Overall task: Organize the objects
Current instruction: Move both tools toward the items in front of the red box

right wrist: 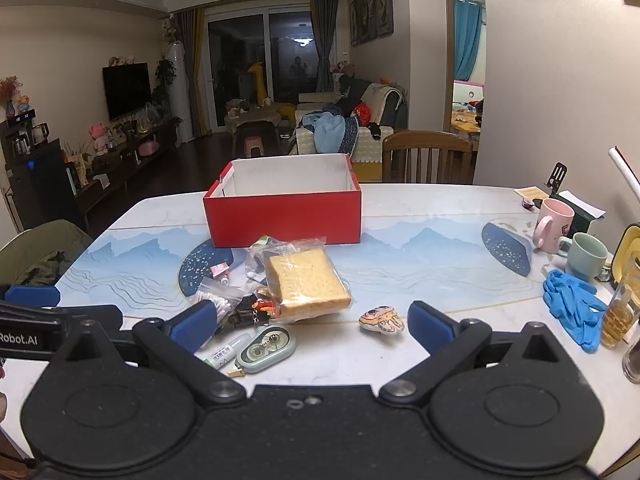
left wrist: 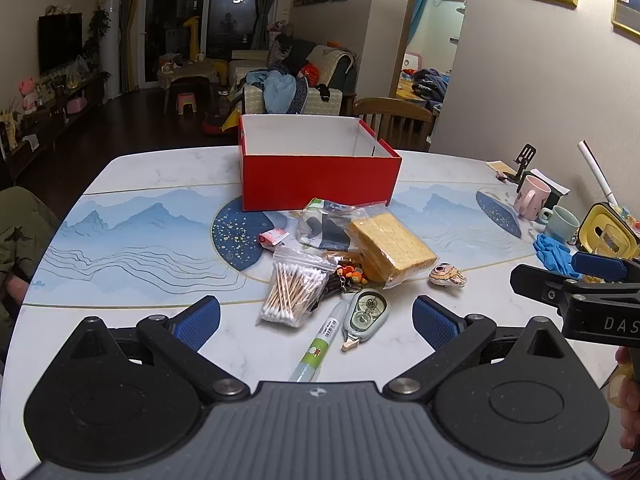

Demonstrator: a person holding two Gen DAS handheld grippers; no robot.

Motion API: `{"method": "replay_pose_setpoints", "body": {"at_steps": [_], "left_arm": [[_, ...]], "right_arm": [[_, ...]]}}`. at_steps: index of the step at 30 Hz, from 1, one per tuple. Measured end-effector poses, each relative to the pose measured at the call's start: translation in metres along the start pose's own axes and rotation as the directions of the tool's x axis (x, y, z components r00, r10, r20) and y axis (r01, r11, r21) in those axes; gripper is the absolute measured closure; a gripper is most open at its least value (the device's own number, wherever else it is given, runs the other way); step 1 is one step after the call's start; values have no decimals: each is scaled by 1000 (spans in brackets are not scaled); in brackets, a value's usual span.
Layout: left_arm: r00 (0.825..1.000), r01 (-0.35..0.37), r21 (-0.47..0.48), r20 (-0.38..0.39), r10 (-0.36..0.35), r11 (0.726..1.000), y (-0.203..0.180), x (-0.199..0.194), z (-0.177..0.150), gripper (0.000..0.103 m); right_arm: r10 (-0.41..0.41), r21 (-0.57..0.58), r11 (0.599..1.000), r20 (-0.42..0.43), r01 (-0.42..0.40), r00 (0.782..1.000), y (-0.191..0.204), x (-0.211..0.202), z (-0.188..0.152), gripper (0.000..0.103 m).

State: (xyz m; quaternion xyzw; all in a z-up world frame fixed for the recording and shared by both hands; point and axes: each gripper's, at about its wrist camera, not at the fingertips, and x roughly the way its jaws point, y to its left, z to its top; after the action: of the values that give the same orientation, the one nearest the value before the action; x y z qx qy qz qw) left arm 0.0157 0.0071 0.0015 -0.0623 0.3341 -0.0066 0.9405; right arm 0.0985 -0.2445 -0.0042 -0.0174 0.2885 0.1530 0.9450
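Both claws, left claw [left wrist: 316, 320] and right claw [right wrist: 312, 326], gaped wide and empty, the glue pen [left wrist: 320, 344] lying lengthwise dead ahead of the left.

The right gripper [left wrist: 592, 276] reads "DAS"; the left gripper [right wrist: 28, 300] reads "Robot.AI".

Red box [left wrist: 320, 178] (open), clutter [left wrist: 344, 256] before it

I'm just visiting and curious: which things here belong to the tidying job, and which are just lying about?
For the job: open red cardboard box; bag of cotton swabs; bagged yellow sponge; grey correction-tape dispenser.

Lying about: pink ceramic mug; pale green mug; blue rubber gloves.
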Motion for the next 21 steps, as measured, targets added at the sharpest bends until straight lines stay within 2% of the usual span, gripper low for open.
{"method": "replay_pose_setpoints", "body": {"at_steps": [9,21], "left_arm": [[1000,-12,20,-7,12,1000,-1,9,6,0],[999,5,36,-50,-3,999,5,46,17,0]], "right_arm": [[10,7,1000,-7,-10,1000,-5,8,2,0],[97,-60,993,-76,-101,992,-18,52,23,0]]}}
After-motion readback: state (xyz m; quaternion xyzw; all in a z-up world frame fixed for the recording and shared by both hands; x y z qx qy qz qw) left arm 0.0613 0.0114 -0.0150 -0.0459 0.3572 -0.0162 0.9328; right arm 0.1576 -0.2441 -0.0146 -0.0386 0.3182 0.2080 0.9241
